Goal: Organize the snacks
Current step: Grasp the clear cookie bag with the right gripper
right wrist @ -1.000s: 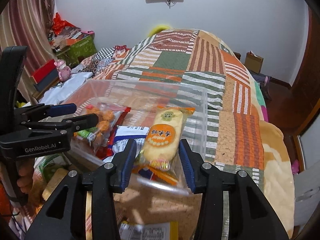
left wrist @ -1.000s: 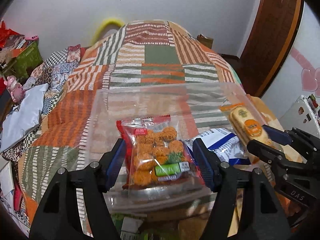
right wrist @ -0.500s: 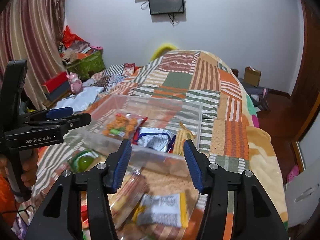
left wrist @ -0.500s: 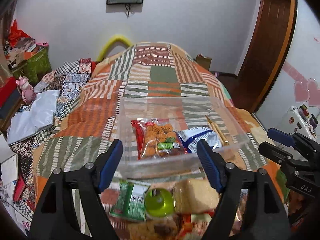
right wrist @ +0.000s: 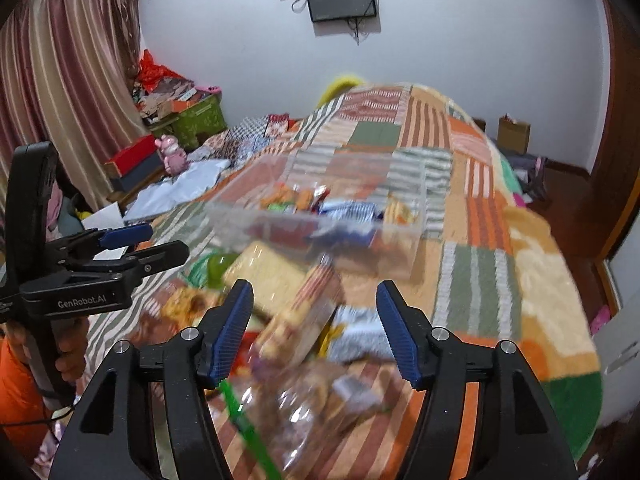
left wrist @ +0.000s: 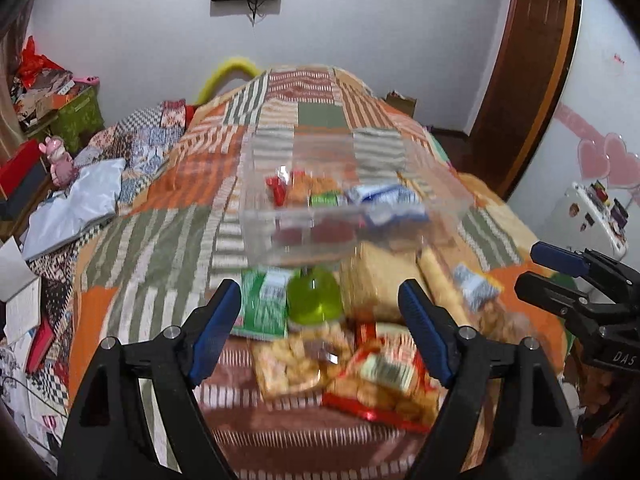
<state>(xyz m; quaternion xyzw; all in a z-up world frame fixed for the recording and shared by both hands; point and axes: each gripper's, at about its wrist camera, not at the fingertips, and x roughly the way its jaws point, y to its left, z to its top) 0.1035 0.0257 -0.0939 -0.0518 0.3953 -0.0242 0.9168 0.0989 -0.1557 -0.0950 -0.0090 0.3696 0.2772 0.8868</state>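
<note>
Left wrist view: the left gripper [left wrist: 320, 336] is empty, its jaws opening, nothing between the blue pads. A second ago it was holding an orange-snack packet over the clear container [left wrist: 260, 236]; that red-edged packet [left wrist: 296, 190] now lies inside, beside a blue-and-white packet [left wrist: 384, 200]. The gripper has drawn back, and the container stands well ahead on the patchwork bedspread [left wrist: 160, 240]. The loose pile lies below the pads: a green packet [left wrist: 264, 304], a green cup [left wrist: 316, 300], a red-trimmed bag [left wrist: 384, 384].

Right wrist view: the right gripper [right wrist: 316, 328] is likewise empty, jaws opening. The yellow rice-cracker packet [right wrist: 398, 210] it carried a second ago now rests at the container's right end. Blurred packets lie under the pads; the nearest cannot be identified. The left gripper appears at the left edge, held by a hand [right wrist: 70, 352].

Judgement: two items deposited; both grippers free to take the next snacks from the near pile
</note>
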